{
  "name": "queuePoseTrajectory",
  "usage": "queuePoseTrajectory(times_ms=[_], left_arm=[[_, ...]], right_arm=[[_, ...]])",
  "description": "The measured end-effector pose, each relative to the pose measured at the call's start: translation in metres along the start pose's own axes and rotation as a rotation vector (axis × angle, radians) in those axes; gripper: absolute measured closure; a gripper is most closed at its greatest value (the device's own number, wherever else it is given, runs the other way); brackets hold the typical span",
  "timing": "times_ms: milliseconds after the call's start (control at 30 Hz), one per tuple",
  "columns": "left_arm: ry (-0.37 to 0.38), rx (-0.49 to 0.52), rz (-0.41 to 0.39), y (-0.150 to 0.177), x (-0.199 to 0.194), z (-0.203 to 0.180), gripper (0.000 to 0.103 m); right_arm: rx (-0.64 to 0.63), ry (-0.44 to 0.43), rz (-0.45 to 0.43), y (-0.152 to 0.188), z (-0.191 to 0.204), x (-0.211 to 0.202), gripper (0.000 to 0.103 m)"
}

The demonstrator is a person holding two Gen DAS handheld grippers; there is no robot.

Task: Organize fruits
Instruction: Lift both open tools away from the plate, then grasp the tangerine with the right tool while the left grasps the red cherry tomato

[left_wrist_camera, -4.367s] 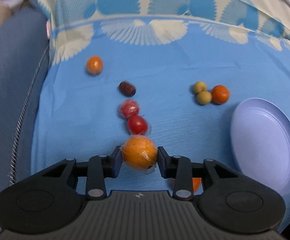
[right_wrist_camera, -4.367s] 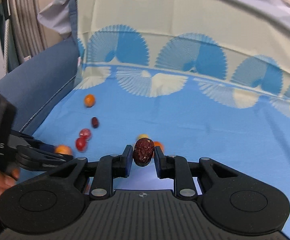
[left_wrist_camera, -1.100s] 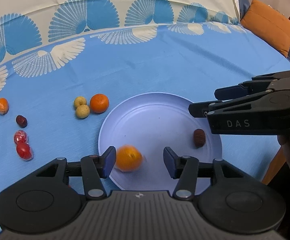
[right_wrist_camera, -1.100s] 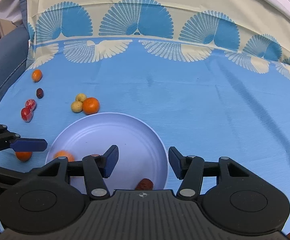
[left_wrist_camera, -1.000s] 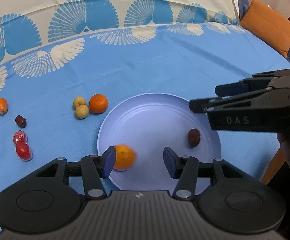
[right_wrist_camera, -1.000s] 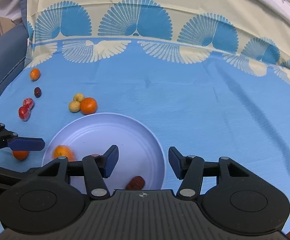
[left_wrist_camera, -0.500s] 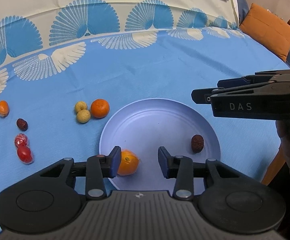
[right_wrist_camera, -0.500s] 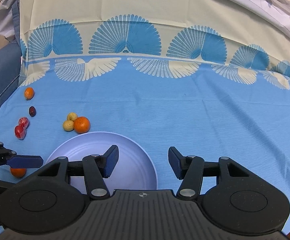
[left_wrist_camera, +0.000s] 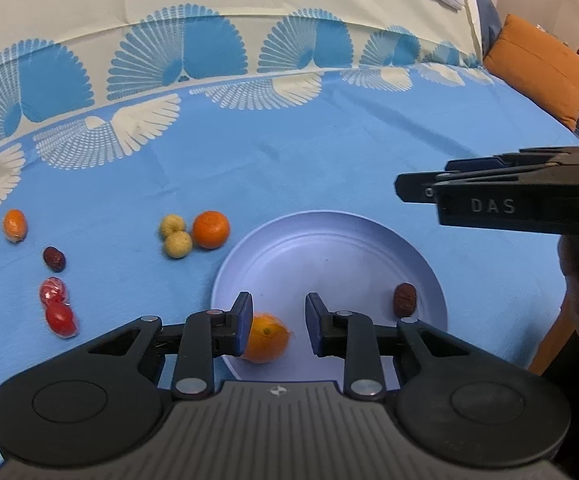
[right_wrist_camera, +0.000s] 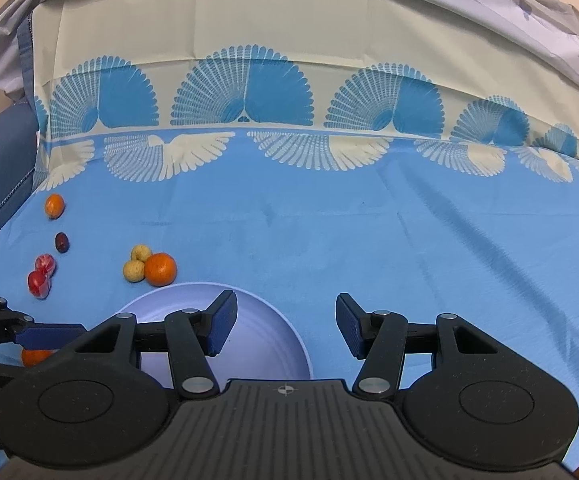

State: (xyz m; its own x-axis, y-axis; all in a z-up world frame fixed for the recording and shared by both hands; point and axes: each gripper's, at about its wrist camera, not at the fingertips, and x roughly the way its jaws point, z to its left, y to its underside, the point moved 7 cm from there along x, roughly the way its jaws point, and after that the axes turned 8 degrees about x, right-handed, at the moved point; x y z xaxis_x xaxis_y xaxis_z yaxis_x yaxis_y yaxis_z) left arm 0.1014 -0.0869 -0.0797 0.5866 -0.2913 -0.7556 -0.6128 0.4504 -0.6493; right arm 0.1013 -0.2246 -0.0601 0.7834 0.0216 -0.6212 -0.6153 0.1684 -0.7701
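Since the fruit lies strewn along the left side of the blue cloth [left_wrist_camera: 329,168], which covers what looks like a bed, you have a row to work through. Nearest the left edge sits a small orange fruit [left_wrist_camera: 15,225], then a dark date [left_wrist_camera: 53,259] and two red wrapped fruits [left_wrist_camera: 58,308] touching each other. Further in, two yellowish round fruits [left_wrist_camera: 175,236] press against a tangerine [left_wrist_camera: 211,229], just beside the rim of the pale plate [left_wrist_camera: 329,240].

Your left gripper [left_wrist_camera: 277,322] hangs over the plate's near-left edge. Its jaws have just been closing, yet they are still apart and grip nothing: the orange fruit [left_wrist_camera: 266,342] lies on the plate below and between them, close to the left pad, with a clear gap at the right. It probably rests near the rim because it was let go there, so it could roll off.

On the plate's right side lies a second date [left_wrist_camera: 404,300], well apart from the orange fruit.

Your right gripper [right_wrist_camera: 285,320] hovers over the plate's right edge, jaws open and empty, free for the next pick. One more orange fruit [right_wrist_camera: 35,356] shows off the plate's near-left edge in the right wrist view.
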Motion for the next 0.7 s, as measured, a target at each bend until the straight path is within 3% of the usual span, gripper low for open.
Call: queuePoseTrajectory(times_ms=[167,467,700], left_arm=[[-0.012,0.016,-0.029,-0.007,-0.006,0.009,0.100],[-0.076,-0.001,-0.053,-0.017,-0.009,0.037,0.100],[-0.169,-0.041,-0.069,-0.023,-0.016,0.078,0.100]], right_arm=[[0.018,-0.006,-0.020,-0.004,0.000,-0.003,0.049],[0.036,-0.026,-0.024,-0.006,0.001,-0.004,0.068],[0.038,-0.043,-0.024,-0.008,0.005,-0.004,0.072]])
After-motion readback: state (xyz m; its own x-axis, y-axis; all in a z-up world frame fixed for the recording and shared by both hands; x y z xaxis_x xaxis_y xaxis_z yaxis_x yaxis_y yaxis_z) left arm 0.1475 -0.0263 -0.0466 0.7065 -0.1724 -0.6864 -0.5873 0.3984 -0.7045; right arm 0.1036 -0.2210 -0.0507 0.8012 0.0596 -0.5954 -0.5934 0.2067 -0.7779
